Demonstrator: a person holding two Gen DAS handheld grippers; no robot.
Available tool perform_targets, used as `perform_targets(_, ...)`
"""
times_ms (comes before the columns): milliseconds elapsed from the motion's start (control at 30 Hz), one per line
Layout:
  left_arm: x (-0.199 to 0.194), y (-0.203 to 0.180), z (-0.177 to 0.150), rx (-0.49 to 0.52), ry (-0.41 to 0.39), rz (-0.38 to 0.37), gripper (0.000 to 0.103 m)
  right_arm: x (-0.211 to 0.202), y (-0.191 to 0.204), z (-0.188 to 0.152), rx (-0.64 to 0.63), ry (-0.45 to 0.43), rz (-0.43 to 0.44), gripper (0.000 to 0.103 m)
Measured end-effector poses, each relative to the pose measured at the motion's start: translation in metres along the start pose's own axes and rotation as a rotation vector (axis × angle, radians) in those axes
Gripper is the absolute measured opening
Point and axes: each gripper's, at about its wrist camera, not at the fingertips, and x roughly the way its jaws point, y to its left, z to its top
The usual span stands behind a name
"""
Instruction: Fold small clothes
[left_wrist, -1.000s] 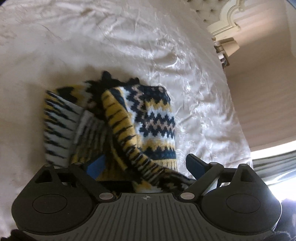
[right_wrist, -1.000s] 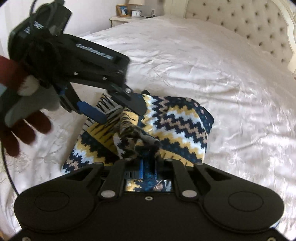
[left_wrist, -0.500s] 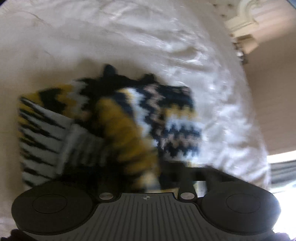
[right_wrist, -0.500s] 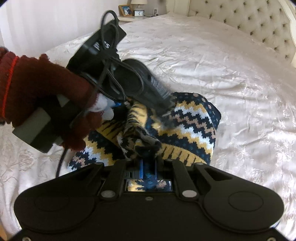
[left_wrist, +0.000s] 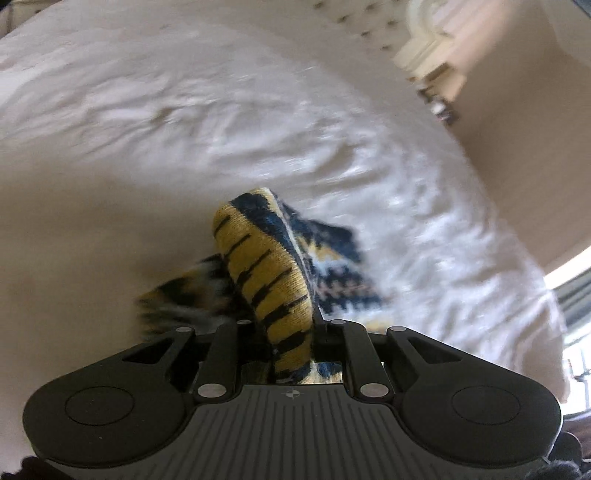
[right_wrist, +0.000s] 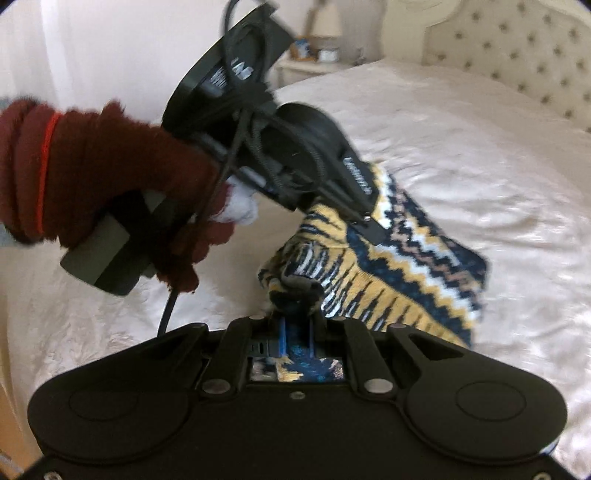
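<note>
Knitwear (right_wrist: 406, 266), soft, light and floppy, hangs bunched above the bed (right_wrist: 480, 147); left claw (left_wrist: 291, 332) and right claw (right_wrist: 295, 325) both pinch its edge, best gripped at corners.

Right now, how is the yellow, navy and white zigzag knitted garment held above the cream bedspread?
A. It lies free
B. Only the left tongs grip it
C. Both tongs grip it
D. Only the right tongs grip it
C: the left tongs pinch a yellow fold of the zigzag knitted garment, and the right tongs clamp another bunched part.
</note>
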Motion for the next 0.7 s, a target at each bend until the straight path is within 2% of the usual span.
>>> perform_targets(167, 0.025, 0.042, -0.015, -0.097, 0.082, 0.067, 0.02, 0.055, 0.021, -0.009, -0.039, 0.124, 0.065, 0.018)
perform_targets(200, 0.03, 0.048, -0.017, -0.115, 0.093, 0.061, 0.026, 0.063, 0.022, -0.012, -0.037, 0.151, 0.069, 0.022)
perform_targets(233, 0.032, 0.053, -0.019, -0.133, 0.091, 0.05, 0.028, 0.068, 0.021, -0.015, -0.027, 0.173, 0.072, 0.026)
perform_targets(300, 0.033, 0.06, -0.02, -0.174, 0.087, 0.02, 0.031, 0.069, 0.012, -0.018, 0.017, 0.197, 0.09, 0.047)
perform_targets(333, 0.031, 0.062, -0.018, -0.192, 0.089, 0.006, 0.034, 0.064, 0.008, -0.019, 0.038, 0.19, 0.105, 0.051)
perform_targets(367, 0.028, 0.063, -0.017, -0.195, 0.087, -0.005, 0.037, 0.056, 0.004, -0.019, 0.054, 0.177, 0.12, 0.06)
perform_targets(400, 0.023, 0.062, -0.016, -0.182, 0.075, -0.011, 0.046, 0.047, -0.001, -0.019, 0.065, 0.162, 0.131, 0.069)
perform_targets(433, 0.015, 0.059, -0.014, -0.154, 0.049, -0.004, 0.06, 0.036, -0.008, -0.018, 0.084, 0.144, 0.144, 0.071)
perform_targets(500, -0.001, 0.057, -0.014, -0.112, 0.007, 0.021, 0.071, 0.014, -0.019, -0.018, 0.134, 0.098, 0.153, 0.072)
perform_targets(600, -0.023, 0.053, -0.015, -0.102, -0.058, 0.049, 0.071, -0.009, -0.048, -0.013, 0.23, 0.042, 0.122, 0.072)
perform_targets(700, -0.035, 0.046, -0.021, -0.082, -0.076, 0.049, 0.071, -0.006, -0.075, 0.003, 0.33, 0.021, 0.115, 0.072)
